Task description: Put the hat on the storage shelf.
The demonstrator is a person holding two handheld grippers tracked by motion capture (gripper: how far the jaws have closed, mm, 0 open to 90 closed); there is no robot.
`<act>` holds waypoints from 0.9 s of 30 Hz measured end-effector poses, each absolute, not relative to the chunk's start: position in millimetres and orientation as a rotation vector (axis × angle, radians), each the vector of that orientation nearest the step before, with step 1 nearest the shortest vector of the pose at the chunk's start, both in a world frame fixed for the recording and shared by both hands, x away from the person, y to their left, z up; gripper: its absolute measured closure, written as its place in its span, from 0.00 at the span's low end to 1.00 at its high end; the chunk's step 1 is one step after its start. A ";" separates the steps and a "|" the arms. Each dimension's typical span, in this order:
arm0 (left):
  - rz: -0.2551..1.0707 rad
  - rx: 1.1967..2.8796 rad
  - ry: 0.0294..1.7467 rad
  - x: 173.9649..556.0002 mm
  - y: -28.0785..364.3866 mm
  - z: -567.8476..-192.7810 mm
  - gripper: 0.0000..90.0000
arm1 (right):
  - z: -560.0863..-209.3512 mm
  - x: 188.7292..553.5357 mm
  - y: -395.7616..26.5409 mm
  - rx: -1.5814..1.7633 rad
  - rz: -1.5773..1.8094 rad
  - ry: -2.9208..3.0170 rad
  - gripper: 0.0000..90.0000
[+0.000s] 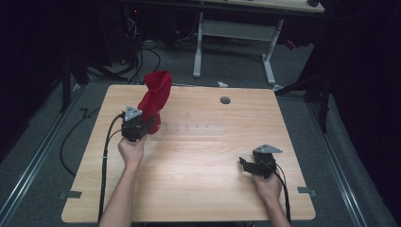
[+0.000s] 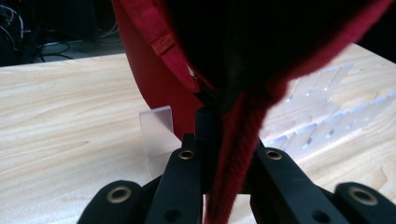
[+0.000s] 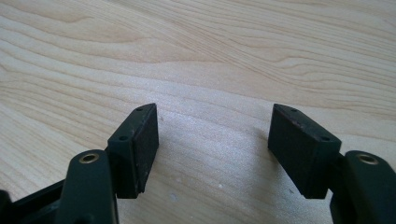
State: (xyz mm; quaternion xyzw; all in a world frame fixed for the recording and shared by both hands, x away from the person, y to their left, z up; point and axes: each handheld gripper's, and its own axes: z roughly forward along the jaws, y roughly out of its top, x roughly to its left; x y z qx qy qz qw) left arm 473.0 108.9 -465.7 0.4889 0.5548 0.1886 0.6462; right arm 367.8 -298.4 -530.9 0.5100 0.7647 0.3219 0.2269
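A red knitted cloth (image 1: 155, 94) stands up off the wooden table (image 1: 198, 189) at its left rear, its top well above the surface. My left gripper (image 1: 150, 124) is shut on the cloth's lower edge. In the left gripper view the red cloth (image 2: 154, 79) hangs close in front, and a ribbed seam runs down between the closed jaws of the left gripper (image 2: 224, 156). A clear plastic rack (image 1: 189, 128) lies flat beside it; one clear upright piece (image 2: 156, 128) stands just behind the cloth. My right gripper (image 1: 244, 163) rests low at the right front, open and holding nothing (image 3: 212, 140).
A round cable hole (image 1: 225, 100) sits near the table's far edge. Another desk's white legs (image 1: 198, 42) stand on the floor beyond. Black cables trail from both grippers off the near edge. Bare wood lies between the two hands.
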 end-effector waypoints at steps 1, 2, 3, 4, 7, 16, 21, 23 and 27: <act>0.426 1.115 1.266 472.2 109.0 -466.2 0.94 | -530.9 367.8 -298.4 1.405 0.887 2.107 0.38; 0.426 1.115 1.266 472.2 109.0 -466.2 0.94 | -530.9 367.8 -298.4 1.405 0.887 2.107 0.38; 0.422 1.126 1.271 470.8 109.9 -467.5 0.94 | -530.9 367.8 -298.4 1.405 0.887 2.108 0.37; 0.422 1.126 1.271 470.8 109.9 -467.5 0.94 | -530.9 367.8 -298.4 1.405 0.887 2.108 0.37; 0.411 1.133 1.282 469.5 111.1 -468.2 0.93 | -530.9 367.8 -298.4 1.405 0.888 2.108 0.37; 0.415 1.157 1.311 463.7 118.5 -469.1 0.82 | -530.9 367.8 -298.3 1.404 0.889 2.110 0.37; 0.434 1.170 1.318 458.4 123.2 -468.1 0.68 | -530.9 367.8 -298.2 1.406 0.889 2.109 0.38; 0.448 1.182 1.311 456.2 123.3 -466.9 0.63 | -530.9 367.8 -298.3 1.404 0.889 2.109 0.37; 0.450 1.176 1.300 451.3 122.9 -462.9 0.56 | -530.9 367.8 -298.2 1.404 0.889 2.109 0.37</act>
